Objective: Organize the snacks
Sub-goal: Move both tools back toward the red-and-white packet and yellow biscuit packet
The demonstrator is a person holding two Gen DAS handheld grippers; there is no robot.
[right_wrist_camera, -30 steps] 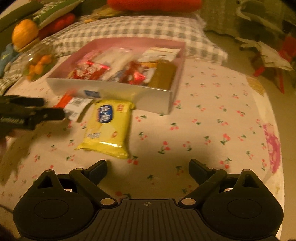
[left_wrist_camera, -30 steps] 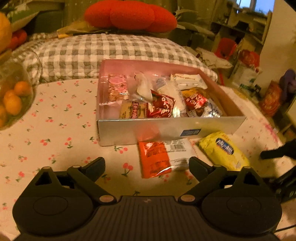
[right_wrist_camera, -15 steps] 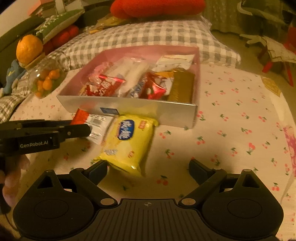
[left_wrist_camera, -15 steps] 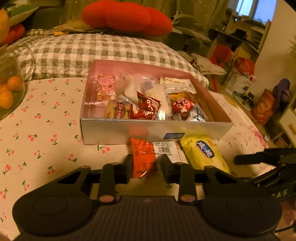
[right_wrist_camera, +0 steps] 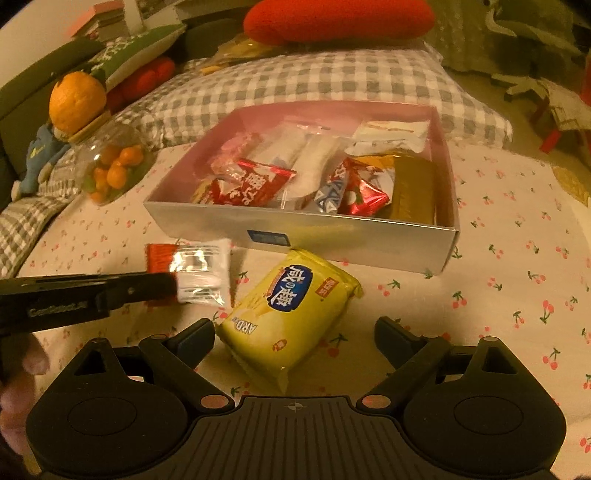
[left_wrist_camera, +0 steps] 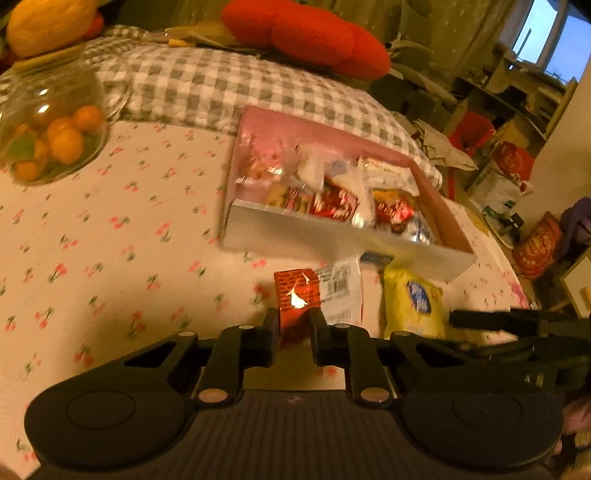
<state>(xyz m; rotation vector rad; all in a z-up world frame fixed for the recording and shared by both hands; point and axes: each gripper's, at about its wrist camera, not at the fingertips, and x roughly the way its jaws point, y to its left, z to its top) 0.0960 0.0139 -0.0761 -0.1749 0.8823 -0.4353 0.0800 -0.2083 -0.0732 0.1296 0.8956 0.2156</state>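
between the left gripper (left_wrist_camera: pixel 293 332) fingers an orange-and-white foil snack packet (left_wrist_camera: pixel 317 295) is clamped, long axis pointing toward the pink-lined silver cardboard box (right_wrist_camera: pixel 332 236) packed with wrapped snacks; right gripper (right_wrist_camera: pixel 293 332) is held wide apart.

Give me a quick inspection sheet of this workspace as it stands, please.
Surface: cherry-print cloth.
Job's things: box holding wrapped snacks; yellow pack on the cloth before it; orange packet pinched at its near end.
Clutter: jar of small oranges, left of the box.
Grippers: left gripper shut on the orange packet; right gripper open, straddling the yellow pack's near end.
Cables: nothing seen.
Surroundings: checked pillow, red cushion behind.
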